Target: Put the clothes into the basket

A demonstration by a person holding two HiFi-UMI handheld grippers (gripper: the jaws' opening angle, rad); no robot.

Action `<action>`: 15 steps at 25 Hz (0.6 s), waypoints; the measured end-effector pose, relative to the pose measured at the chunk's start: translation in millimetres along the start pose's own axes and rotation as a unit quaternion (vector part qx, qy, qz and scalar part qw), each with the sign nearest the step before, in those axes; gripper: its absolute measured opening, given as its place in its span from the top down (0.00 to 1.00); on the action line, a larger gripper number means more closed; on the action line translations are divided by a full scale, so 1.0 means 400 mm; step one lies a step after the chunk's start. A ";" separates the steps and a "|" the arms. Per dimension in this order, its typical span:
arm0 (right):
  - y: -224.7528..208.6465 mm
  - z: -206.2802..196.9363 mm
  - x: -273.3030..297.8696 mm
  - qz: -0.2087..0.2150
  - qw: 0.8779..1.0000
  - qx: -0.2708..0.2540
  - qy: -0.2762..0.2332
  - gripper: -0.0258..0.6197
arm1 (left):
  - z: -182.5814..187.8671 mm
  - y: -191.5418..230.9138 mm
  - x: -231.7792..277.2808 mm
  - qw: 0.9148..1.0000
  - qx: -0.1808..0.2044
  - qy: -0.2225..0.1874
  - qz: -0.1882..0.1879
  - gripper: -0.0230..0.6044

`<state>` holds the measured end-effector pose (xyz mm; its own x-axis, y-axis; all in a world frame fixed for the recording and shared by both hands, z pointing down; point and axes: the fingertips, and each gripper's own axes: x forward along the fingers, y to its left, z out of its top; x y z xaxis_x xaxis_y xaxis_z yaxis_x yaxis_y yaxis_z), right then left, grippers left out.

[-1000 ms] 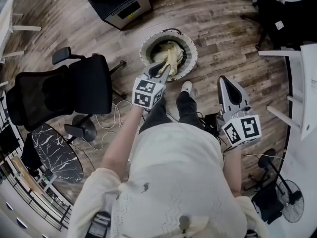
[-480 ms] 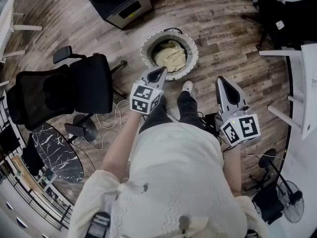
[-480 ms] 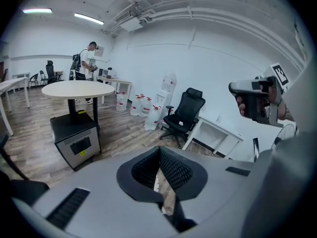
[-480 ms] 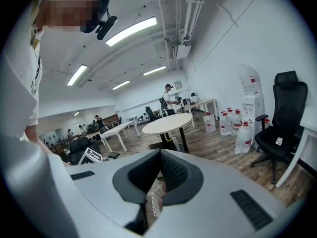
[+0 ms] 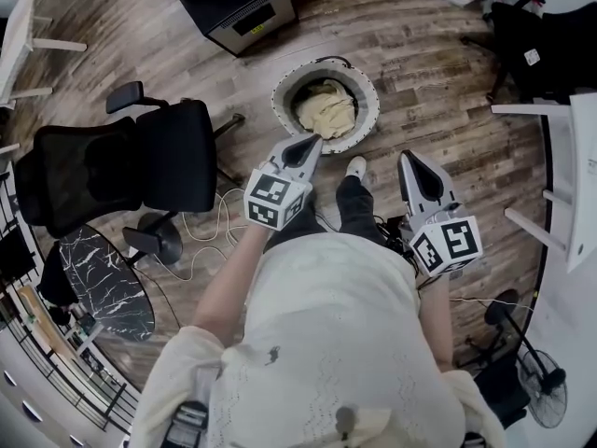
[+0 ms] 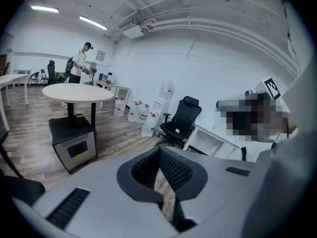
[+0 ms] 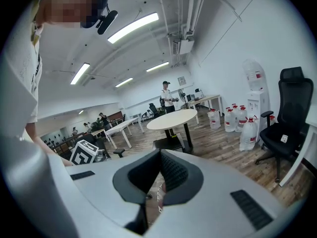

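While left claw (image 5: 314, 141), right claw (image 5: 408, 157) shut: one basket (image 5: 370, 110), one garment (image 5: 328, 112).

One round basket (image 5: 371, 112) stands on the wood floor, with one pale heap of clothes (image 5: 328, 110) inside it. There are two hand-held grippers: the left gripper (image 5: 311, 141) and the right gripper (image 5: 410, 157). Two black office chairs show — a near chair (image 5: 121, 161) at left and a far chair (image 5: 546, 40) at top right. There is one black cabinet (image 5: 244, 7), one round white table (image 6: 77, 92), one marble-topped side table (image 5: 103, 292) and one floor fan (image 5: 539, 381). At least four water jugs (image 7: 247, 125) stand by the wall. One distant person (image 6: 79, 66) is standing.
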<state>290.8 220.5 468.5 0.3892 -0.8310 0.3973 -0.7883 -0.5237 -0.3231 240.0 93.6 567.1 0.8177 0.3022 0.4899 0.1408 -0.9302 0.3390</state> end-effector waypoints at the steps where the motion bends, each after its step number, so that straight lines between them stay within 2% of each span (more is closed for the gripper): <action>1: 0.005 -0.004 0.003 0.002 1.000 0.000 0.002 0.95 | 0.006 -0.005 -0.006 1.000 0.002 -0.004 -0.002 0.93; 8: 0.050 -0.003 0.024 0.022 1.000 -0.008 0.003 0.95 | 0.070 -0.032 -0.055 0.999 0.029 -0.042 -0.001 0.93; 15: 0.109 0.075 0.028 0.049 0.998 -0.035 -0.021 0.95 | 0.200 -0.051 -0.134 0.992 0.063 -0.109 0.010 0.93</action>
<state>275.0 182.9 433.1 0.3273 -0.8857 0.3293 -0.8541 -0.4264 -0.2979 237.9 79.8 469.7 0.9206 0.2432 0.3055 0.1797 -0.9584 0.2215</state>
